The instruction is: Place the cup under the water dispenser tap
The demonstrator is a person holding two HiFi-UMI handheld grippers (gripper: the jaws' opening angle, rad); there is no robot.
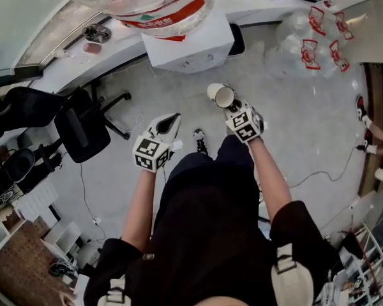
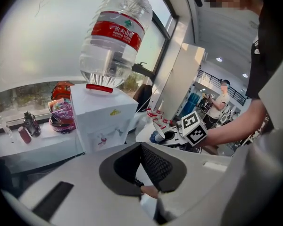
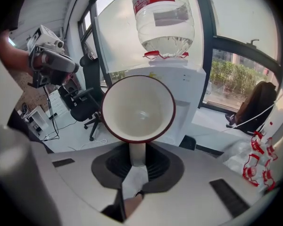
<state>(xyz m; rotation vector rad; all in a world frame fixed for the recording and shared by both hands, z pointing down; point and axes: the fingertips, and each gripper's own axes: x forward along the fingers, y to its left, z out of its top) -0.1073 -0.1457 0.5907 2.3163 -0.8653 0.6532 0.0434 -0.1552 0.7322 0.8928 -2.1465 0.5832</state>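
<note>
The right gripper (image 3: 137, 157) has its jaws narrowed on a white strip, perhaps a handle, under the cup (image 3: 138, 108). The cup looks light and smooth and may swing. The dispenser (image 3: 188, 86) stands beyond. The left gripper (image 2: 142, 166) has its jaws together, empty.

Black office chair (image 1: 83, 132) on grey floor (image 1: 306, 126), near floor's left edge, below white window ledge (image 1: 124, 43). Second black chair (image 1: 16, 110) just beside it. Clear bags with red print (image 1: 316, 37) heaped at floor's far right corner. Thin cable (image 1: 325, 171) trails along floor's right side. Colourful bag (image 2: 61, 112) and small bottles (image 2: 28, 124) on ledge.
</note>
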